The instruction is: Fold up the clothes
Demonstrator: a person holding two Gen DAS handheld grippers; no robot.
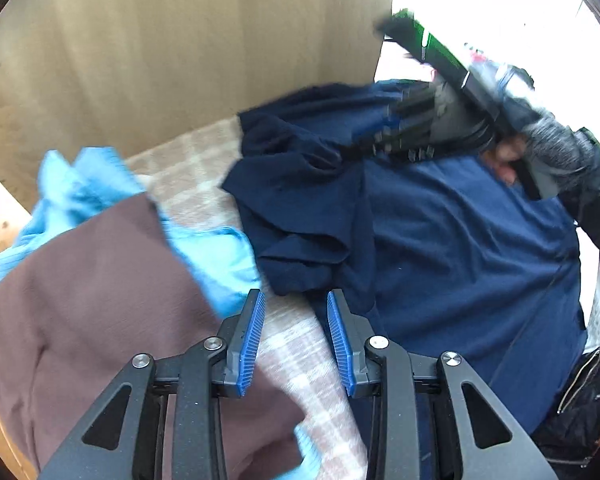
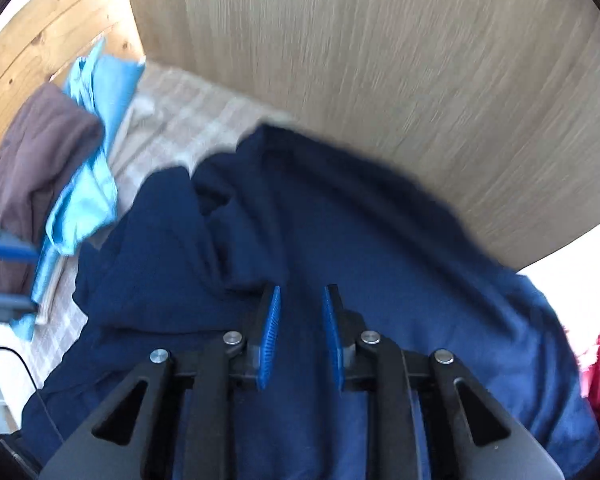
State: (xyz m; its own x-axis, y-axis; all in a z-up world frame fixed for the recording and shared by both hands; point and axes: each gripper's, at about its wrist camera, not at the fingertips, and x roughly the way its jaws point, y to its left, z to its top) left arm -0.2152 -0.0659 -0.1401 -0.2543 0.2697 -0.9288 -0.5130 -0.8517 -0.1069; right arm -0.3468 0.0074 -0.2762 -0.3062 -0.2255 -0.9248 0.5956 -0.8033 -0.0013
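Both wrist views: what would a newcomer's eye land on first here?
The big navy garment spread rumpled over the checked bedcover, against a wooden panel. Left of it lies a brown garment heaped on a light blue one. Both the left gripper and the right gripper hang open above, gripping nothing.
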